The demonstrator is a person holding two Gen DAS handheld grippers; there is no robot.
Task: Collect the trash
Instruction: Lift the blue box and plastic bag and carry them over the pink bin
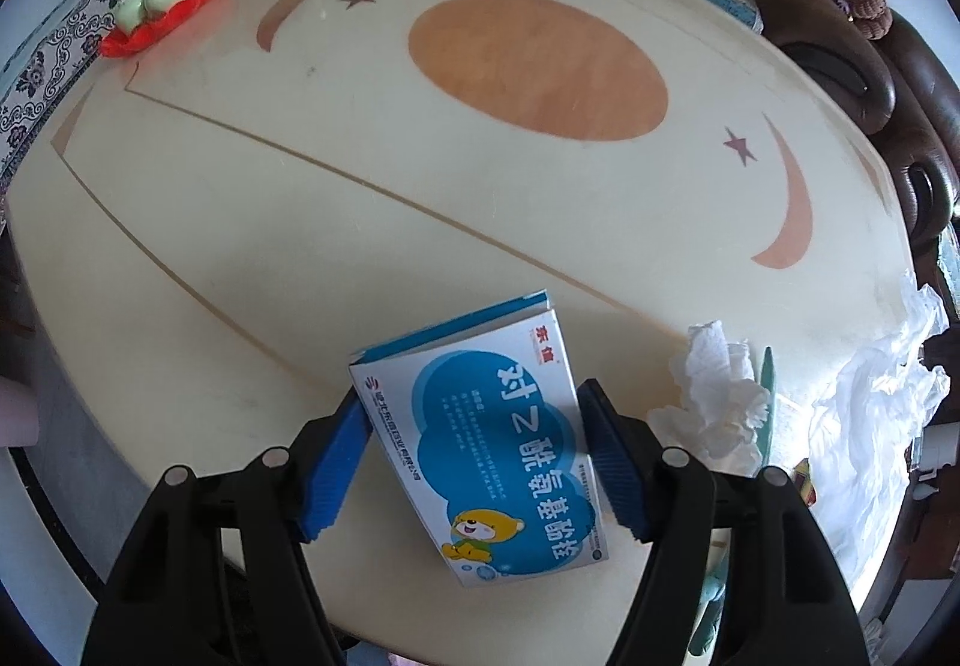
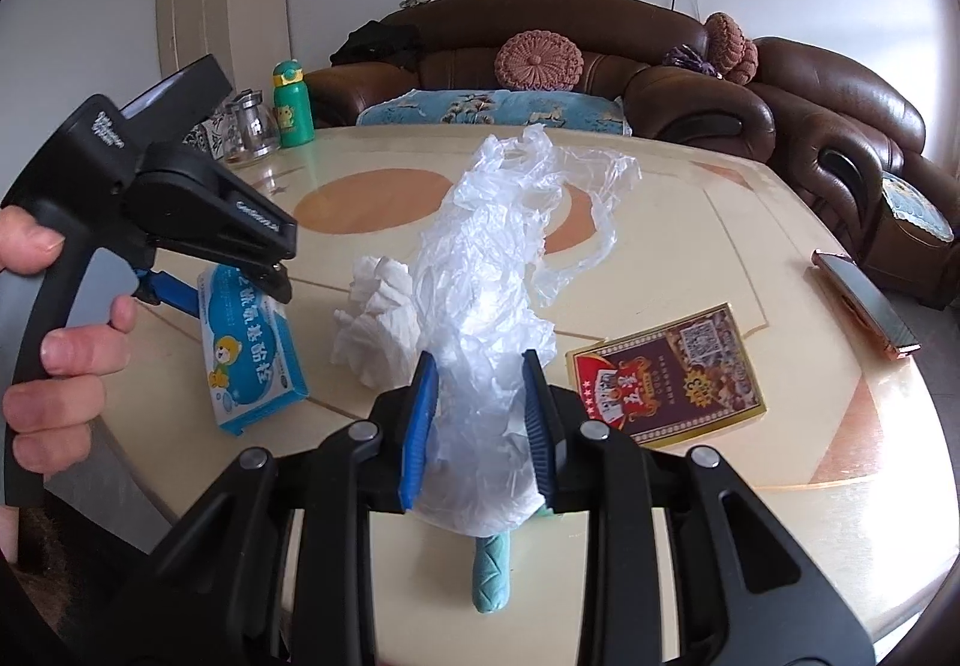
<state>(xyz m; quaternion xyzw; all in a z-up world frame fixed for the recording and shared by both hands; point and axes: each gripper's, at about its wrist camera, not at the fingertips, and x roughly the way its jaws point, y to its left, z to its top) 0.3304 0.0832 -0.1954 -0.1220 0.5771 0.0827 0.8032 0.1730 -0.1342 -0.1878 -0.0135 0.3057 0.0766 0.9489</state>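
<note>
Right wrist view: the right hand-held gripper [image 2: 477, 414] is clamped on a crumpled clear plastic bag [image 2: 510, 258], its blue pads [image 2: 420, 420] pressing into the bunched film while the bag's loose top stands above the desk [image 2: 750, 222]. A teal cloth-like roll [image 2: 493, 576] pokes out beneath the bag; whether it is also pinched I cannot tell. Just left of the bag lies a crumpled white paper tissue [image 2: 375, 318], on the desk and ungripped. Further left, the left hand-held gripper [image 2: 240, 276], held in a person's hand [image 2: 60, 318], reaches down onto a blue-and-white cardboard medicine box with a cartoon bear [image 2: 252, 354].

From the left wrist view, the left hand-held gripper [image 1: 474, 456] straddles that medicine box [image 1: 486, 438], both pads against its long edges, so it looks gripped; the box sits tilted, and whether it is clear of the desk [image 1: 300, 222] is hard to say. The tissue [image 1: 714, 396] lies just to its right, the bag [image 1: 870, 396] beyond.

To the right of the bag, a dark red-and-gold flat packet [image 2: 669, 372] lies untouched on the desk.

By my reading, collection is at an early stage: bag and box are in hand, nothing visibly sits inside the bag, and the tissue, probably the packet, remain to be gathered.
</note>
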